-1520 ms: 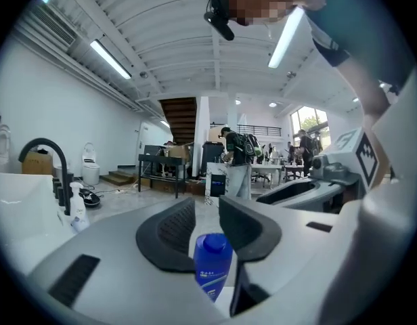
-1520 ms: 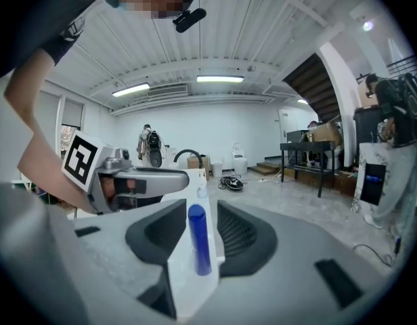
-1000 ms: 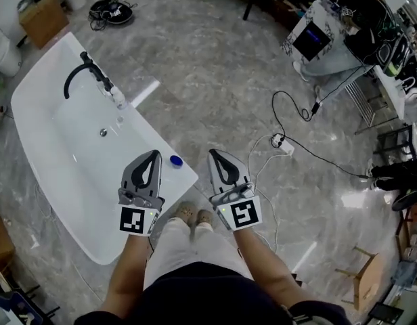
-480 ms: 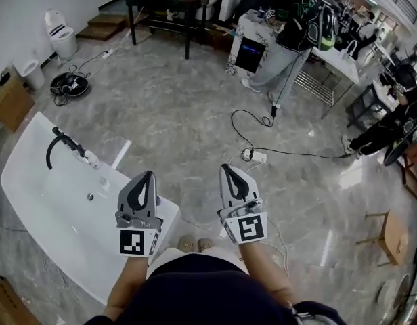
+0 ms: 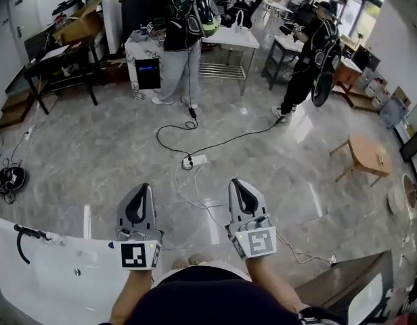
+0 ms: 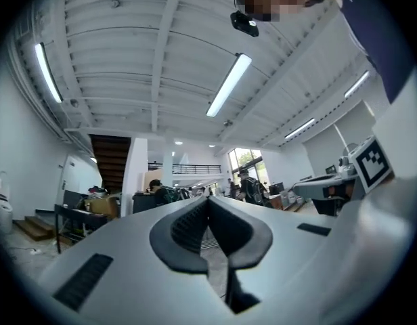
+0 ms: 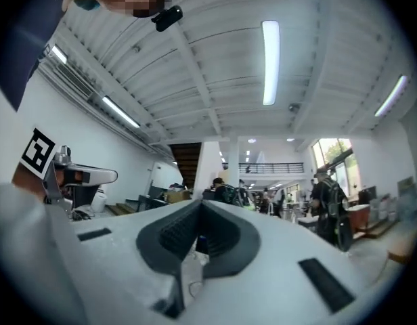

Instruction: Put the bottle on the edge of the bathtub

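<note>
Your left tongs [image 5: 141, 192] and right tongs [image 5: 237, 185]: all 2 pressed together, holding nothing, lower centre of frame. Bathtub [image 5: 46, 279] sits lower left.

An open lab hall: grey marble floor [image 5: 114, 147], work tables [image 5: 235, 38] at the top, strip lights [image 6: 229, 85] overhead, a freestanding bathtub [image 5: 46, 283] lower left.

bathtub [image 5: 39, 296] lower left | faucet [image 5: 29, 231] on its rim | power strip [image 5: 195, 160] ahead on floor | low table [image 5: 363, 153] right
</note>
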